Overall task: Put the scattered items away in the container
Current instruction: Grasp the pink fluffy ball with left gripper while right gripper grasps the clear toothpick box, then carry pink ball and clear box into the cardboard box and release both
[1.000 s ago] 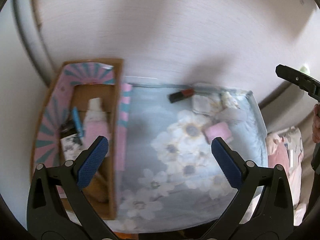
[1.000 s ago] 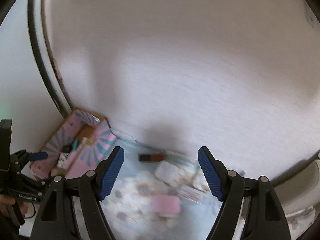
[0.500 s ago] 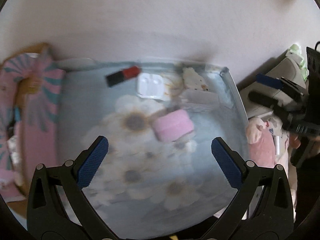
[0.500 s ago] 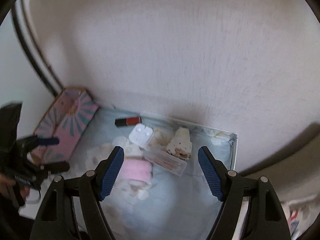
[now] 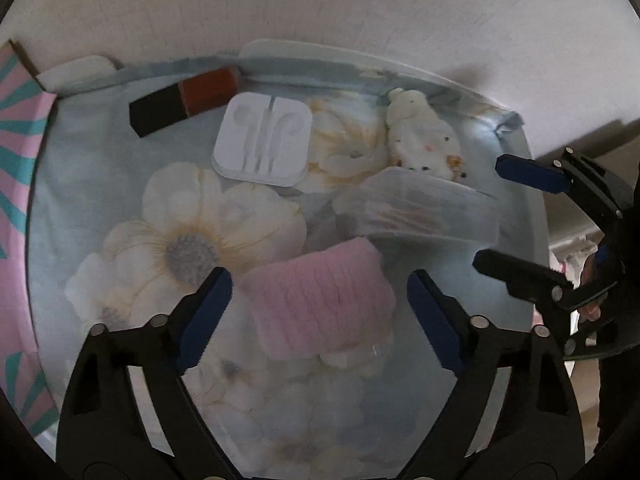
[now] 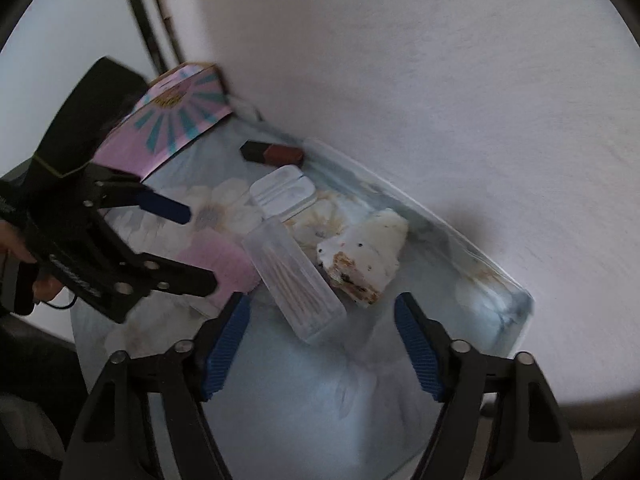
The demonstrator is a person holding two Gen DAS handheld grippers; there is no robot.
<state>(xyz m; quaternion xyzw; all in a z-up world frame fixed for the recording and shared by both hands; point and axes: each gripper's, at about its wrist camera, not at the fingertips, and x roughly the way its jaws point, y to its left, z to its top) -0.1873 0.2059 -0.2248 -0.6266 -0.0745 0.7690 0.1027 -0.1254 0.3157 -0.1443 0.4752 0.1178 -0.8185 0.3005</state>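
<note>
Now swung from the pink box (image 6: 182,120) down over the pink towel (image 5: 320,304), left gripper (image 5: 320,312) and right gripper (image 6: 322,334) both spread apart, empty, poised to grab.

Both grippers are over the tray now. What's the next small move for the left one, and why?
Probably ease the left gripper down and close on the pink fluffy pad. Its jaws stand open on either side of the pad, which is the nearest loose item, and nothing lies on top of it.

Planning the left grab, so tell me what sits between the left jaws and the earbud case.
The pink cloth lies there, right between the open jaws of the left gripper; beyond it only bare floral cover reaches the earbud case, in the left wrist view.
</note>
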